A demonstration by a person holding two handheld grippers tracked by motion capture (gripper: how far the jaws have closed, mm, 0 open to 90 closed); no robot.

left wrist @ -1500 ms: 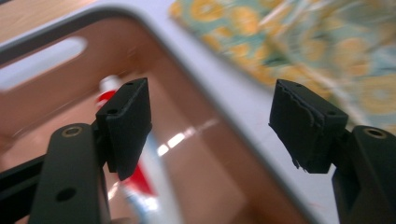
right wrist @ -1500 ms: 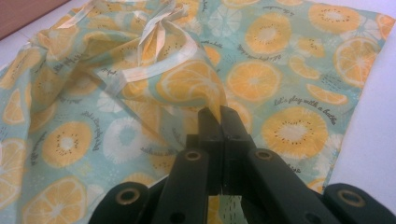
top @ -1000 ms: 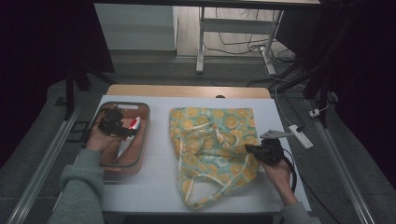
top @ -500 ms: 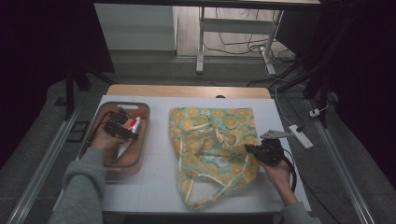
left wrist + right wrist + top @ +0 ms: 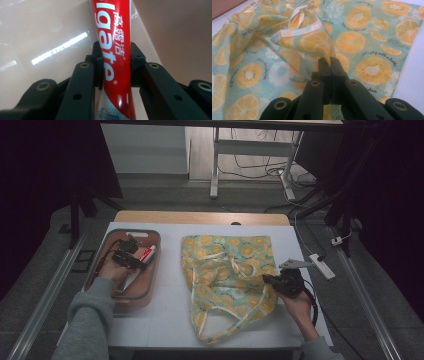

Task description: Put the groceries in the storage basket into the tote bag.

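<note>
On the left side of the table we see a pink tray (image 5: 153, 270), and in it lies the toothpaste tube (image 5: 146, 254), red with white letters. Our left gripper (image 5: 131, 261) is down in this tray, and its jaws have just been closing on the tube; in the left gripper view the two pads (image 5: 99, 65) press on the red body of the toothpaste tube (image 5: 115, 50) from both sides. We judge the tube to be light, soft and a little slippery, because its skin is glossy. So we should hold it across the middle of the body, as now, and not squeeze too hard, or the paste may push toward the cap. What else is in the tray we cannot tell.

In the middle lies the cloth bag (image 5: 227, 275), flat on the table, light green with orange fruit slices. It is thin and limp, and it will fold and sag when lifted. Our right gripper (image 5: 272, 280) is closed on its edge at the right side; in the right gripper view the jaws pinch a raised fold of the cloth bag (image 5: 317, 47) near the pale hem. We think the hem or the handle is the best place to hold, to open the mouth for the tube.
</note>
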